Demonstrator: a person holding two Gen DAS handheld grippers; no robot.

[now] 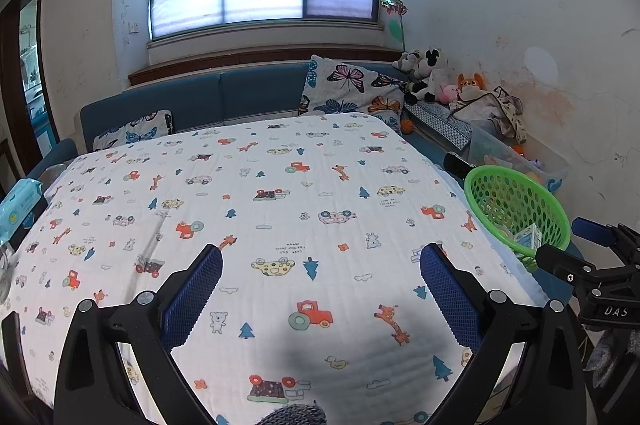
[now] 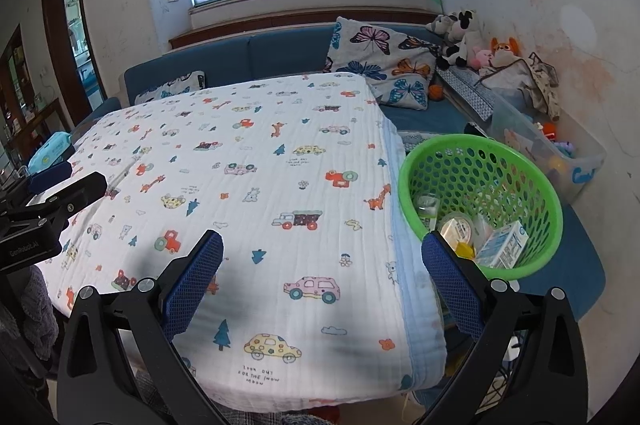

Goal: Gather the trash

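A green perforated basket (image 2: 508, 161) stands on a blue seat right of the table; it also shows in the left wrist view (image 1: 520, 205). Inside lie a blue-white carton (image 2: 503, 245), a round tub (image 2: 458, 227) and other small trash. My left gripper (image 1: 320, 265) is open and empty above the patterned cloth (image 1: 260, 217) on the table. My right gripper (image 2: 322, 253) is open and empty over the table's right front edge, its right finger (image 2: 452, 285) just in front of the basket. Each gripper shows in the other's view, the right one (image 1: 576, 253) and the left one (image 2: 68, 185).
A blue wipes pack (image 1: 20, 205) lies at the table's left edge. A blue sofa (image 2: 280, 57) with butterfly pillows (image 2: 384, 57) runs behind. Plush toys (image 2: 464, 37) and a clear toy bin (image 2: 548, 145) sit in the right corner.
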